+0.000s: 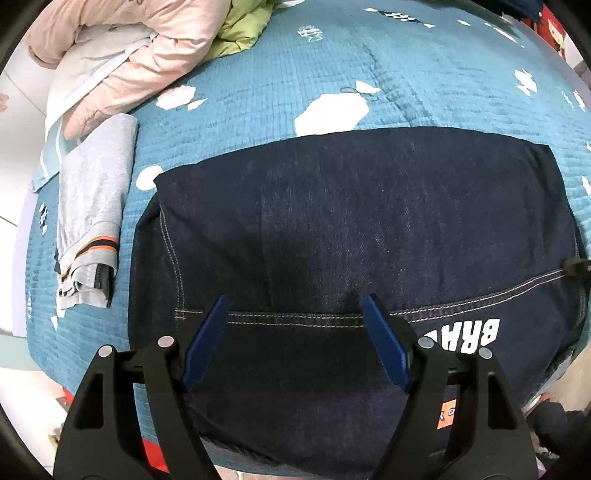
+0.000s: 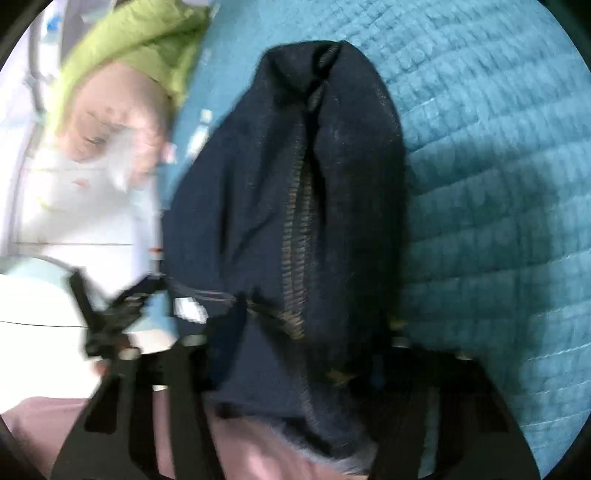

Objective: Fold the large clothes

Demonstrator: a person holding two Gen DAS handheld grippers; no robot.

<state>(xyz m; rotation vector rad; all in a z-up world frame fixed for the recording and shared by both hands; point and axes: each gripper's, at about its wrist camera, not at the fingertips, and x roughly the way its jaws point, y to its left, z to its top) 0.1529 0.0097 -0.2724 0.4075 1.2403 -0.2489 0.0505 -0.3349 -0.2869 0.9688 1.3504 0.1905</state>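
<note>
A dark denim garment [image 1: 351, 221] with white lettering lies spread on the teal bedspread [image 1: 332, 74], partly folded. My left gripper [image 1: 295, 306] is open, its blue fingers [image 1: 207, 336] hovering just over the garment's stitched seam near the bed's front edge, holding nothing. In the blurred right wrist view my right gripper [image 2: 295, 350] is shut on a bunched edge of the denim garment [image 2: 295, 184], which hangs lifted above the bedspread [image 2: 498, 184]. Its fingertips are hidden by the cloth.
A folded grey garment [image 1: 92, 210] with orange stripes lies left of the denim. A pink jacket [image 1: 129, 55] and a green garment [image 1: 240, 33] are piled at the back left. The green garment [image 2: 140, 48] also shows in the right wrist view.
</note>
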